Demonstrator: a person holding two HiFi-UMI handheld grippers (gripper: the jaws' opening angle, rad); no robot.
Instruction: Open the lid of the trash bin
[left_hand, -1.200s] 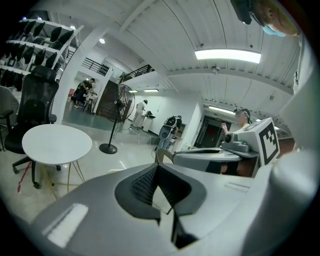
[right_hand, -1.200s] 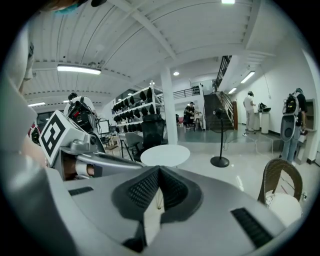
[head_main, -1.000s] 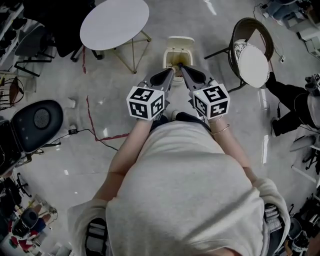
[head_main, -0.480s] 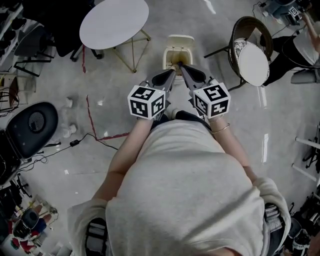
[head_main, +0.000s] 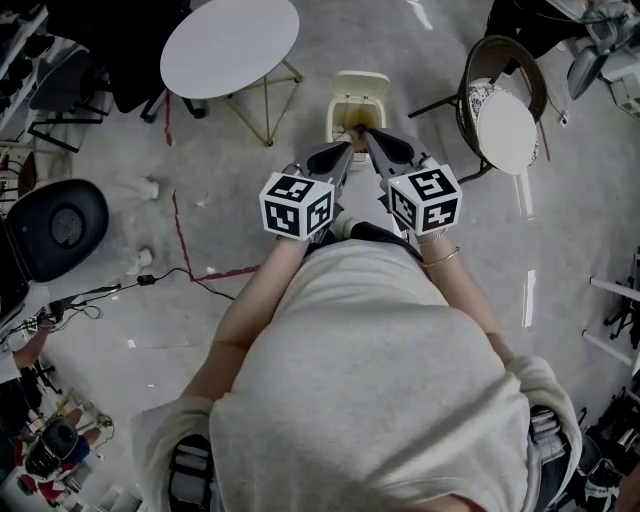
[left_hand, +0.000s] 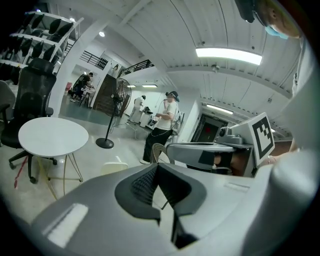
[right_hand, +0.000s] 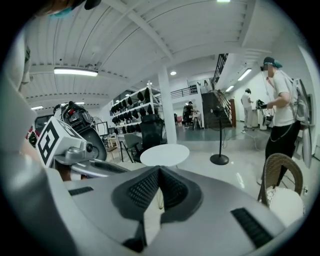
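Trash bin (head_main: 360, 100), small, boxy and cream with rounded corners, stands on the glossy grey floor (head_main: 230, 230) between a round white table (head_main: 228, 45) and a woven chair (head_main: 492, 47). Left gripper (head_main: 343, 143) and right gripper (head_main: 368, 135) point at it, ribbed black pads pressed together, gripping nothing.

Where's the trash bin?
In the head view, the trash bin stands at top centre, between the round white table at left and the wicker chair at right.
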